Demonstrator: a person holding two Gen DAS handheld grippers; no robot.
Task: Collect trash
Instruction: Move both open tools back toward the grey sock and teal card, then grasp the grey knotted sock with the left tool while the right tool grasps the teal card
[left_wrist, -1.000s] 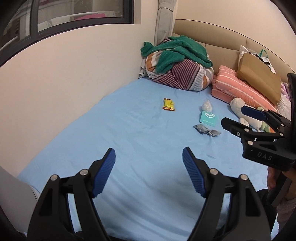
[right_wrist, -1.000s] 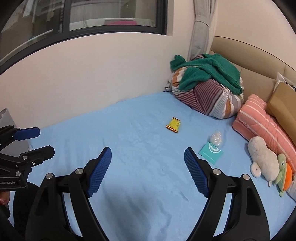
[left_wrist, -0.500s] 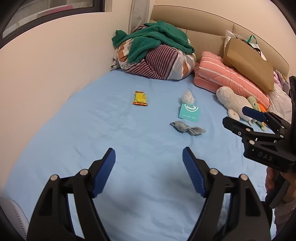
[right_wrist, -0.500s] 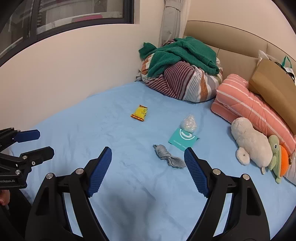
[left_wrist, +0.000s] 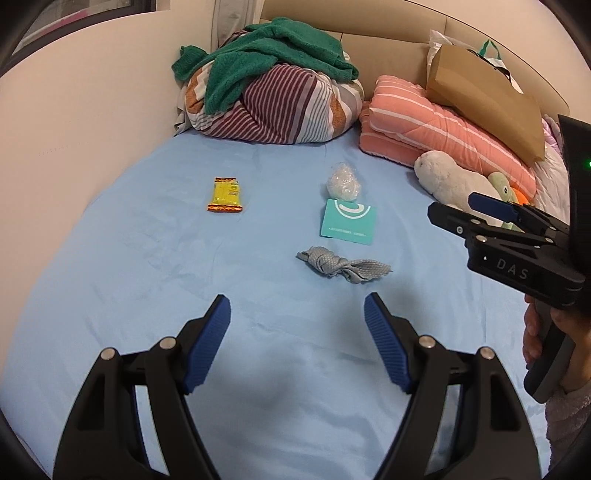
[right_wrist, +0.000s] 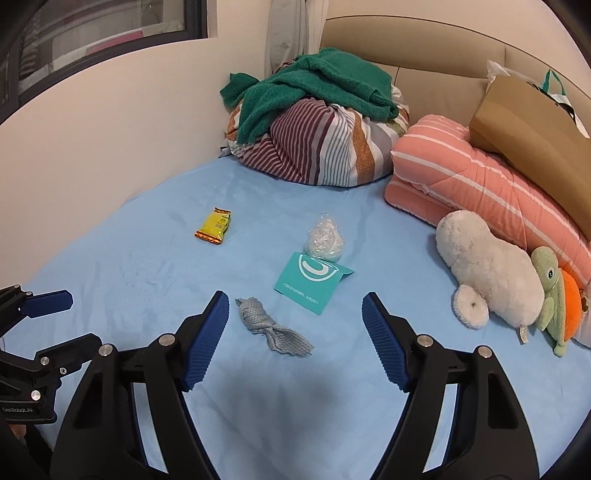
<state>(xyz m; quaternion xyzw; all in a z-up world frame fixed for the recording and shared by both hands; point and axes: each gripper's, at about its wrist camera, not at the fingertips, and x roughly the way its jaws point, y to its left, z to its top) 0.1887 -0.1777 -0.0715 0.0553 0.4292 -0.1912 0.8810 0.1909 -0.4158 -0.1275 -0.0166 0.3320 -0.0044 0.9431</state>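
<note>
The left gripper (left_wrist: 297, 345) is standing with its blue-padded jaws spread wide, gripping nothing and touching nothing; only bare blue bedsheet (left_wrist: 147, 280) is showing between the pads. It is tilting down toward the mattress, with the trash lying ahead of its fingertips.

The right gripper (right_wrist: 293, 341) is narrowing its jaws at this moment, yet they are still standing wide apart and pressing on nothing. In the right wrist view a crumpled grey wrapper (right_wrist: 271, 326) is lying on the sheet in the gap between the fingers, nearer the left pad and apart from both. This gripper is also angling downward over the bed. In the left wrist view it is showing at the right edge, side-on, with a hand (left_wrist: 539, 338) wrapping its handle.

The rest of the trash is sitting farther up the sheet: a teal packet (right_wrist: 312, 282) just beyond the grey wrapper, a scrunched clear plastic ball (right_wrist: 325, 238) touching the packet's far edge, and a yellow snack wrapper (right_wrist: 214, 226) well apart to the left.

Toward the headboard, a green sweater (right_wrist: 314, 86) is lying over a striped bundle of bedding (right_wrist: 317, 147). A brown paper bag (right_wrist: 532, 144) is leaning on a folded pink striped quilt (right_wrist: 480, 184), with a white plush toy (right_wrist: 487, 269) and a green turtle plush (right_wrist: 554, 295) beside it.
</note>
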